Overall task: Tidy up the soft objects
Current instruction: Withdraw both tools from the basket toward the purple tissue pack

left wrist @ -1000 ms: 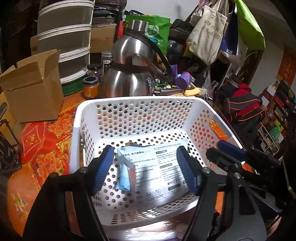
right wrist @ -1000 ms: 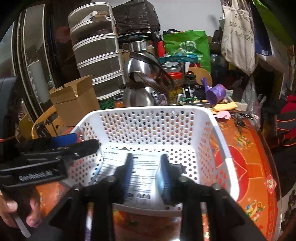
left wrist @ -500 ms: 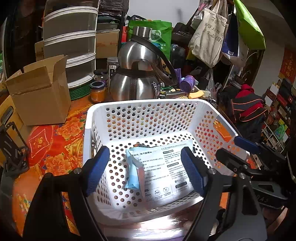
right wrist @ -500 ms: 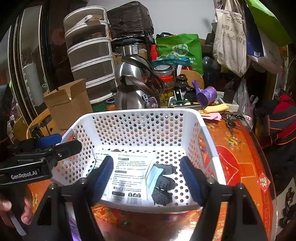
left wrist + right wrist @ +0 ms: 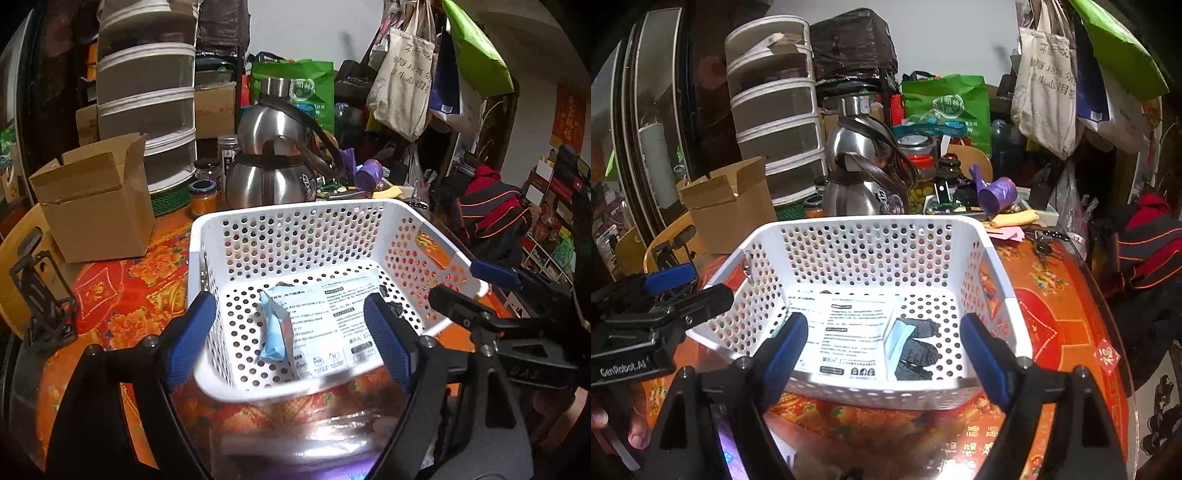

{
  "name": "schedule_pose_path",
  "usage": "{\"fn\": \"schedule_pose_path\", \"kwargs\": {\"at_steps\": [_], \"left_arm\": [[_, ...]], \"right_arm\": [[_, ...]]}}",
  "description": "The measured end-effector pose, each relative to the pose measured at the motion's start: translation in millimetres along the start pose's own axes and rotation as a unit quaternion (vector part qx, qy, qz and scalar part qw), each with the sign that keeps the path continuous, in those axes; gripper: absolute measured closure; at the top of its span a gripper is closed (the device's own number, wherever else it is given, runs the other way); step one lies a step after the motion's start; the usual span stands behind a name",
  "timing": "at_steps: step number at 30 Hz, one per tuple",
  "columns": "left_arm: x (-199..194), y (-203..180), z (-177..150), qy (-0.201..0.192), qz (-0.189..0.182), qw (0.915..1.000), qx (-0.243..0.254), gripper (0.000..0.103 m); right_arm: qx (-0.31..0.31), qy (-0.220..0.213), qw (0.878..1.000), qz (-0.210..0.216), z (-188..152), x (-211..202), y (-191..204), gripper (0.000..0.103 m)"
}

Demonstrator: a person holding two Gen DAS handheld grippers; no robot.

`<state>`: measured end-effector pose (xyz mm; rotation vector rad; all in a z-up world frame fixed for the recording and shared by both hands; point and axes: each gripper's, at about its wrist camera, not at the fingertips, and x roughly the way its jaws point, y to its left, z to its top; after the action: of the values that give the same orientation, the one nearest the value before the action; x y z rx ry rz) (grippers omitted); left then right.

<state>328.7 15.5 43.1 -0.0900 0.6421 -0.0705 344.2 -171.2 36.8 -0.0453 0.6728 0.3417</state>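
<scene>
A white perforated basket [image 5: 295, 218] [image 5: 879, 229] stands on the red and orange flowered tablecloth. In it lie a white printed packet [image 5: 325, 325] [image 5: 849, 332], a small light blue pack [image 5: 275, 334] [image 5: 895, 334] and dark knitted gloves [image 5: 918, 350]. My left gripper [image 5: 291, 343] is open and empty, held above the basket's near rim. My right gripper [image 5: 886, 347] is open and empty, also above the near rim. Each gripper shows at the edge of the other's view.
A steel kettle [image 5: 273, 166] [image 5: 860, 177], jars and a stack of plastic drawers [image 5: 147, 110] stand behind the basket. An open cardboard box [image 5: 96, 199] [image 5: 731, 199] sits at left. A purple scoop [image 5: 993, 192] and hanging bags [image 5: 406, 70] are at right.
The right gripper opened and let the gloves and blue pack drop into the basket. Both grippers have drawn back and up from the basket.
</scene>
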Motion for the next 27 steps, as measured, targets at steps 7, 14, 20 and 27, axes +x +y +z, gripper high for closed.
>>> {"fn": "schedule_pose_path", "kwargs": {"at_steps": [7,14,20,27], "left_arm": [[-37.1,5.4,-25.9,-0.005,0.001,1.0000,0.008,0.022],[-94.5,33.3,-94.1,-0.020,0.007,0.9997,-0.008,0.020],[-130.6,50.7,-166.0,-0.031,0.009,0.9991,-0.028,0.020],[-144.4,42.1,-217.4,-0.021,-0.021,0.9994,-0.015,0.020]], "right_arm": [[0.020,-0.010,1.000,0.012,-13.0,-24.4,4.5,0.019],[0.029,-0.041,0.998,0.040,-66.2,-85.3,14.2,0.017],[0.043,-0.042,0.996,0.066,-134.7,-110.3,28.9,0.017],[0.028,-0.047,0.993,0.105,-188.9,-129.2,57.0,0.017]]}}
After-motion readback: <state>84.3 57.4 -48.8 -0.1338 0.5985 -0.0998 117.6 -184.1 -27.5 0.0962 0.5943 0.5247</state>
